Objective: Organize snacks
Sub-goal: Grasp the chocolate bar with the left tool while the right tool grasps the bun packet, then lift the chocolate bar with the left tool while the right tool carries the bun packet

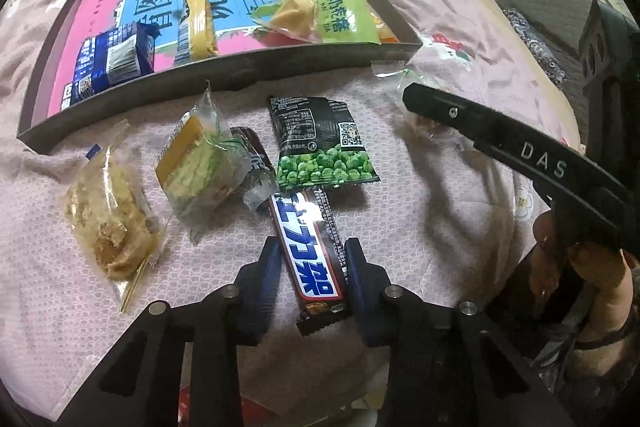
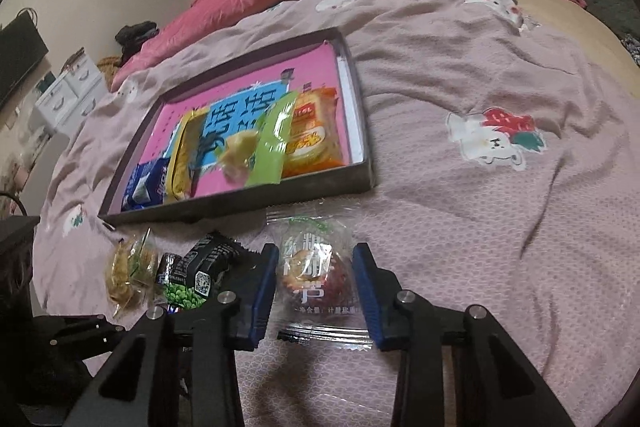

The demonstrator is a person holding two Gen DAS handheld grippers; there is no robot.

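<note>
You are roughly halfway: the tray (image 1: 224, 71) on the bed (image 2: 480, 227) is already holding about five snacks, and about five are still lying in front of it. Your left claw (image 1: 310, 269) is spreading around the chocolate bar (image 1: 308, 251), fingers just beside its edges; whether they are pressing, you cannot tell. Your right claw (image 2: 316, 291) is straddling the clear-wrapped pastry (image 2: 316, 275), not yet pinching. The pea packet (image 1: 324, 147), cracker pack (image 1: 200, 163) and crumbly cake (image 1: 108, 223) are waiting.
</note>
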